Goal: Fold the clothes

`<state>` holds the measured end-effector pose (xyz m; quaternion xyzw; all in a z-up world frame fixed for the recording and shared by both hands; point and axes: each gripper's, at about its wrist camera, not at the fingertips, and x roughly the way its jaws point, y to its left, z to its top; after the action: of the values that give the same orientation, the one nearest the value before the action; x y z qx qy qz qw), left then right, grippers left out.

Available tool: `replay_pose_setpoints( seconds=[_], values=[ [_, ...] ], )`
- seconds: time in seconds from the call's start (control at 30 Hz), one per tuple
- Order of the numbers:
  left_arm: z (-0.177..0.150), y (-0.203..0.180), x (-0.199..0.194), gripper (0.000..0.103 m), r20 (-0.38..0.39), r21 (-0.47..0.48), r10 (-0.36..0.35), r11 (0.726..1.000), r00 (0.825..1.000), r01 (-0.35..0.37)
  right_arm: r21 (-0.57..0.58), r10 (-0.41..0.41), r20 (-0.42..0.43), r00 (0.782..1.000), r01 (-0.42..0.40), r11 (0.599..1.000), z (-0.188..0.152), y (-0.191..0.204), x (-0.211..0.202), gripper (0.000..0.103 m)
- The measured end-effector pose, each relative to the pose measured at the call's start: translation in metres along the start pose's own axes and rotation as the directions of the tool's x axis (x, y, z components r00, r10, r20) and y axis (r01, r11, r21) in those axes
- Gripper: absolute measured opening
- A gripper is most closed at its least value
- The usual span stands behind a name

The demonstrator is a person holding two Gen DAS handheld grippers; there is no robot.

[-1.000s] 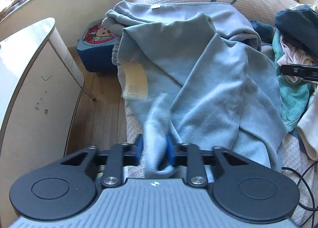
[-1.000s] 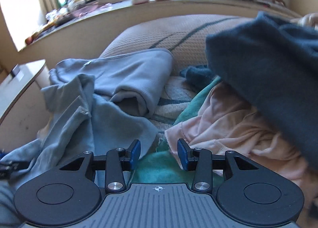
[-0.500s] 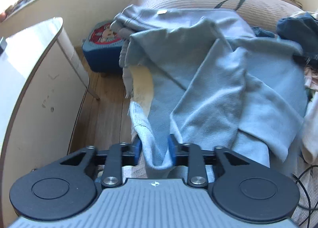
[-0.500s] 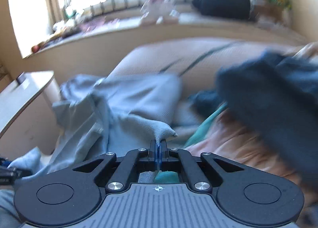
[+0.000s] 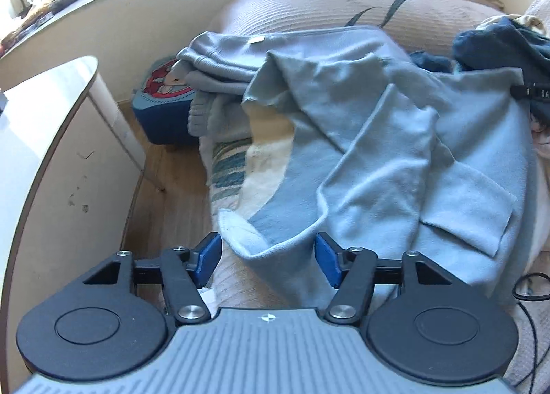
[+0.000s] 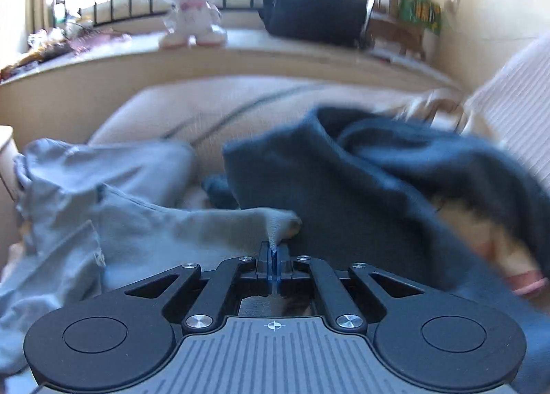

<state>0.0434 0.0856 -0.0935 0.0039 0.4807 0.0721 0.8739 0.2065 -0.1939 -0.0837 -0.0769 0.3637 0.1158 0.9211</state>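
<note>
A light blue garment (image 5: pixel 395 139) lies rumpled across the bed, partly spread toward the right. My left gripper (image 5: pixel 267 249) hovers at its near hem. The jaws are opening, and a fold of the hem sags between the blue pads (image 5: pixel 208 256) without being pressed. My right gripper (image 6: pixel 274 256) pinches a corner of the same garment (image 6: pixel 154 222) and holds it lifted; its jaws are just starting to open, the cloth still between them. In the left wrist view that right gripper (image 5: pixel 531 91) shows at the garment's far right edge.
A dark blue garment (image 6: pixel 361 188) is heaped to the right over pale pink clothes (image 6: pixel 481 232). A beige pillow (image 5: pixel 326 9) lies behind. A white cabinet (image 5: pixel 51 153) and a blue stool (image 5: pixel 161 98) stand left of the bed. A black cable (image 5: pixel 529 291) trails at the right.
My left jaws have gone from shut on the hem to open, and the hem has dropped. My right gripper has closed on the garment's corner and pulled it to the right, spreading the cloth.
</note>
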Motion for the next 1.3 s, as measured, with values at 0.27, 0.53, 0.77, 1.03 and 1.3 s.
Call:
replay_pose_setpoints(
  seconds=[0.27,0.53,0.77,1.03,1.3],
  values=[
    [-0.001,0.006,0.001,0.082,0.0,-0.016,0.02,1.0,1.0,-0.02,-0.022,0.032,0.026,0.999,-0.031,0.999,-0.014,-0.004,-0.042,0.023],
    [-0.002,0.012,-0.005,0.088,0.015,-0.039,0.036,0.999,0.999,-0.035,-0.202,0.177,-0.115,0.977,-0.198,0.959,-0.067,0.018,-0.126,0.025],
    [-0.005,0.018,-0.014,0.089,0.032,-0.046,0.04,0.998,0.999,-0.039,-0.229,0.258,-0.276,0.926,-0.324,0.918,-0.133,0.052,-0.137,0.025],
    [-0.01,0.025,-0.023,0.092,0.016,-0.069,0.05,0.996,0.999,-0.049,-0.287,0.19,-0.283,0.94,-0.272,0.918,-0.153,0.092,-0.106,0.025],
    [-0.015,0.032,-0.024,0.093,0.011,-0.106,0.02,0.994,1.0,-0.018,-0.294,0.164,-0.295,0.941,-0.253,0.922,-0.159,0.095,-0.1,0.025]
  ],
)
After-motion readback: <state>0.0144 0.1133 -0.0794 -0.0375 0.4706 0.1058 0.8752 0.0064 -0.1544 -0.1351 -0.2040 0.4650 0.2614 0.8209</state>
